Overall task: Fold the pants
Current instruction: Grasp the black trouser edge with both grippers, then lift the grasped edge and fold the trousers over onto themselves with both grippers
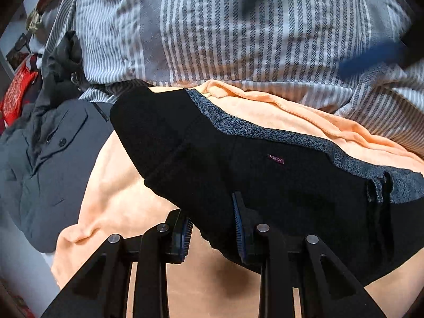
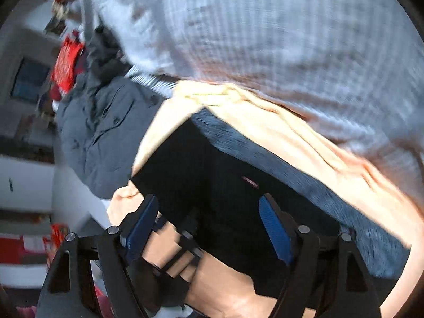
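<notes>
A small dark-red woven label (image 1: 275, 158) sewn onto the black fabric pants (image 1: 278, 201) reads "FASHION" in pale capitals (sharp only in the left wrist view). In the right wrist view the same label is blurred beyond reading.

Left gripper (image 1: 212, 228) fingers clamped narrow (on cloth edge); right gripper (image 2: 209, 228) fingers spread wide, pointing steeply down.

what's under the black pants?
An orange blanket lies under the black pants, showing on both sides of them. Behind it is striped bedding. Whatever lies beneath the pants' middle is covered.
</notes>
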`<state>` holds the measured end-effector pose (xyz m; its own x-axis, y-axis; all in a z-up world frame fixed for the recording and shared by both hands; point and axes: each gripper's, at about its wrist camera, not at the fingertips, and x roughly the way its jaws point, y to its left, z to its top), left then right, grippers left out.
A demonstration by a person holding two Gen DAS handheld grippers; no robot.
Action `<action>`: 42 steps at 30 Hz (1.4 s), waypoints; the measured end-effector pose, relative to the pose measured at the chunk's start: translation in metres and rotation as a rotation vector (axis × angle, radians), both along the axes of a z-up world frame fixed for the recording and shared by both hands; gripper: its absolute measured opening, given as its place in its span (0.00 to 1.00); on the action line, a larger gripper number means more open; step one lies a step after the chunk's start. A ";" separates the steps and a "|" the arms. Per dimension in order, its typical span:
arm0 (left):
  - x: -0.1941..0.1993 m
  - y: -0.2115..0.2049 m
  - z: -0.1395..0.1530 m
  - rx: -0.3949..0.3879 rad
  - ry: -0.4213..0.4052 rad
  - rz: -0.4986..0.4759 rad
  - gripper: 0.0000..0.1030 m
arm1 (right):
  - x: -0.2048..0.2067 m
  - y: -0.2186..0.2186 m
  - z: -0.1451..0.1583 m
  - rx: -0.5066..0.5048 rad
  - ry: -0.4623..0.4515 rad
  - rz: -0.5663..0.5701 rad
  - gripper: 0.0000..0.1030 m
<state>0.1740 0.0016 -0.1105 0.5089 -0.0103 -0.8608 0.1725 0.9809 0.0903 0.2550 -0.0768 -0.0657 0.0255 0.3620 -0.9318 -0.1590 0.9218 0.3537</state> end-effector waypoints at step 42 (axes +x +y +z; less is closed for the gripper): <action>-0.124 -0.217 0.111 0.014 -0.147 -0.607 0.28 | -0.148 -0.267 0.054 0.489 -0.090 -0.454 0.17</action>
